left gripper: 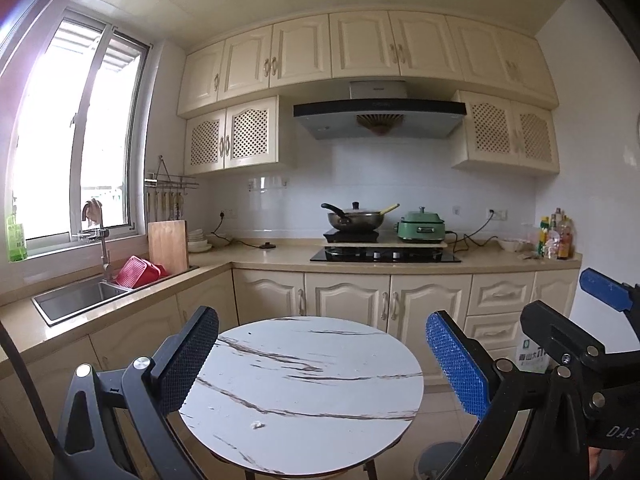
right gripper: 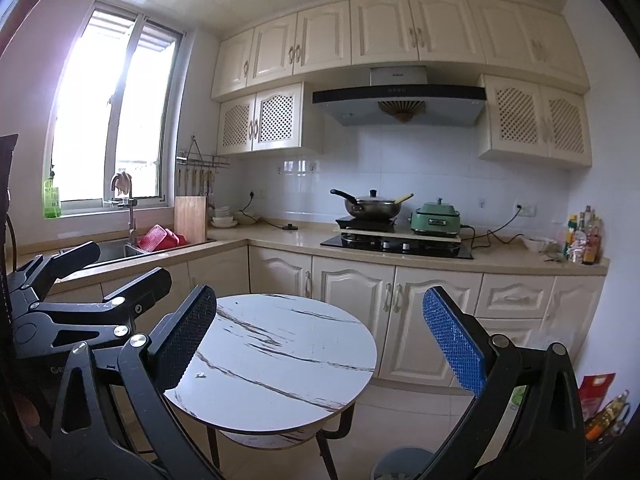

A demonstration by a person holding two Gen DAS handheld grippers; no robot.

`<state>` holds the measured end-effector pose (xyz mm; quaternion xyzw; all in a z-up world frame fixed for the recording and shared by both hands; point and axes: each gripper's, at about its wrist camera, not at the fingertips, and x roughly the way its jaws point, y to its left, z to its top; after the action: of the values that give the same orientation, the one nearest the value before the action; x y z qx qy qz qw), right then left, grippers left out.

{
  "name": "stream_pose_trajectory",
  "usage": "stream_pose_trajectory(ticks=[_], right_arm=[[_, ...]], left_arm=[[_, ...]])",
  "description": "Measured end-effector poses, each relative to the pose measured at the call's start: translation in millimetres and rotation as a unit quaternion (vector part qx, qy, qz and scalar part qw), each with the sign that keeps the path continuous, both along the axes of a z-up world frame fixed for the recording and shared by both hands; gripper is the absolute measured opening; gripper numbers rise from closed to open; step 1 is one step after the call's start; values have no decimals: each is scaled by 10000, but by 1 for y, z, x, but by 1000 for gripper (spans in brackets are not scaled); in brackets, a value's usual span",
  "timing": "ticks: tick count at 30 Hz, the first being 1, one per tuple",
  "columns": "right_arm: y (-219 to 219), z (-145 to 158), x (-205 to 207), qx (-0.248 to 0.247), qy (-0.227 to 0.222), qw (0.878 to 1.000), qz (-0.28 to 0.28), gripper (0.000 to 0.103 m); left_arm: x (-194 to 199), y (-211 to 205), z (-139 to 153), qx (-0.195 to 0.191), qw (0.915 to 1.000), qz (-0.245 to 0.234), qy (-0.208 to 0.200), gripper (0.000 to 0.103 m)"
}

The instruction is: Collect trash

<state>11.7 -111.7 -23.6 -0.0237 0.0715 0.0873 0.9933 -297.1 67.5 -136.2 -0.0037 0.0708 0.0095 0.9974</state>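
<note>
While both grippers hang above the round marble-patterned table (left gripper: 320,364), each has its fingers spread wide with nothing between them: the left gripper (left gripper: 320,364) frames most of the tabletop, and the right gripper (right gripper: 320,344) does the same from further right. A small white scrap (left gripper: 256,425) lies on the table, below and between the left fingers, nearer the black one; in the right view the scrap (right gripper: 200,375) sits just beside the black finger (right gripper: 184,340). Beyond the fingers runs a kitchen counter (left gripper: 256,256) with a sink (left gripper: 80,300), a wok (left gripper: 354,220) and a green cooker (left gripper: 422,226). A grey bin (right gripper: 400,465) on the floor under the blue finger (right gripper: 454,344) is cut off by the frame edge; what it holds is hard to make out.
</note>
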Motion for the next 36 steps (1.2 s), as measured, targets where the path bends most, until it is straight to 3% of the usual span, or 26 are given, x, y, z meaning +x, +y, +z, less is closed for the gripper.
stream_pose_trajectory(ticks=[16, 30, 36], right_arm=[[-6, 0, 2, 22, 68, 9999, -75, 103], [-62, -27, 6, 248, 630, 9954, -676, 103], [-84, -29, 4, 334, 639, 9940, -819, 103]], left_arm=[[14, 4, 1, 3, 9999, -64, 92, 102], [78, -38, 20, 270, 9961, -586, 602, 102], [101, -43, 35, 312, 9950, -701, 638, 102]])
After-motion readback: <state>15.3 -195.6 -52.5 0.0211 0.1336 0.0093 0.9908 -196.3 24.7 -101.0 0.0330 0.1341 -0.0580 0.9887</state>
